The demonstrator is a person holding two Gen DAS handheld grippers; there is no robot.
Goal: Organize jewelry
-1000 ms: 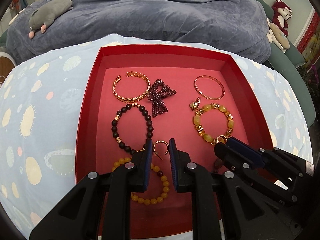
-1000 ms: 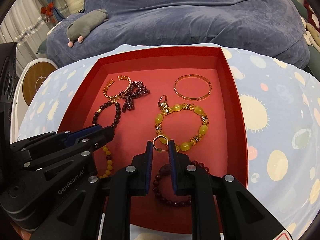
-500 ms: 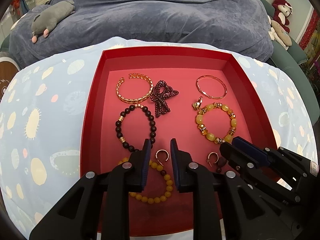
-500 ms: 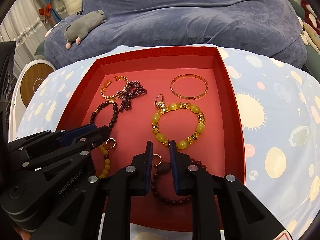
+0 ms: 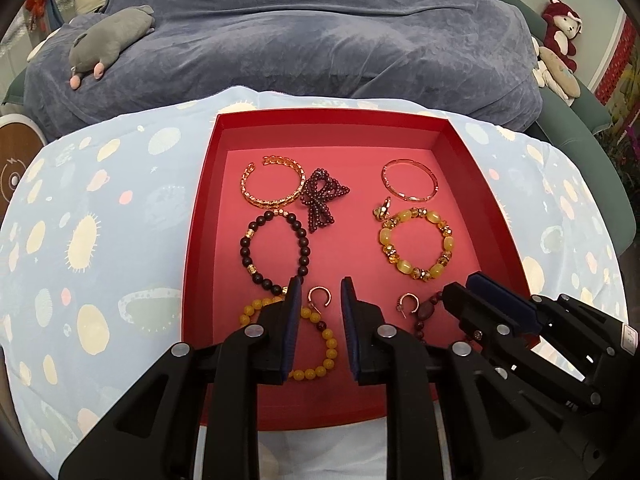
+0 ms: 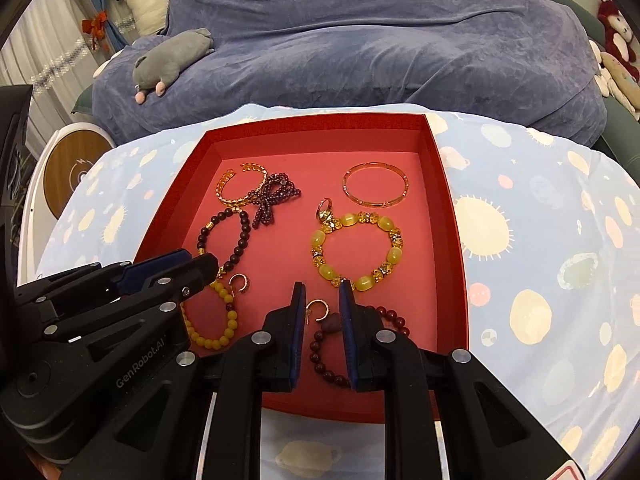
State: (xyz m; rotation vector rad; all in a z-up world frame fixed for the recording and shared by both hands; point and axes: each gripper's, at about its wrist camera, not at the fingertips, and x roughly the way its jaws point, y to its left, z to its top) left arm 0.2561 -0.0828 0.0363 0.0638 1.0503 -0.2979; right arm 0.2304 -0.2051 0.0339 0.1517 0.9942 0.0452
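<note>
A red box holds several pieces: a gold cuff, a bead bow, a thin bangle, a ring, and amber, dark, yellow and dark red bead bracelets. One hoop earring lies on the box floor below my left gripper. Its twin lies below my right gripper. Both grippers hover slightly open with nothing between the pads.
The box sits on a pale blue patterned cloth. Behind it is a blue blanket with a grey plush toy. More plush toys sit at the far right, and a round wooden disc at the left.
Both grippers have risen and drawn back a little. The right earring, at the fingertips a second ago, now lies on the box floor; the left earring also lies there.
</note>
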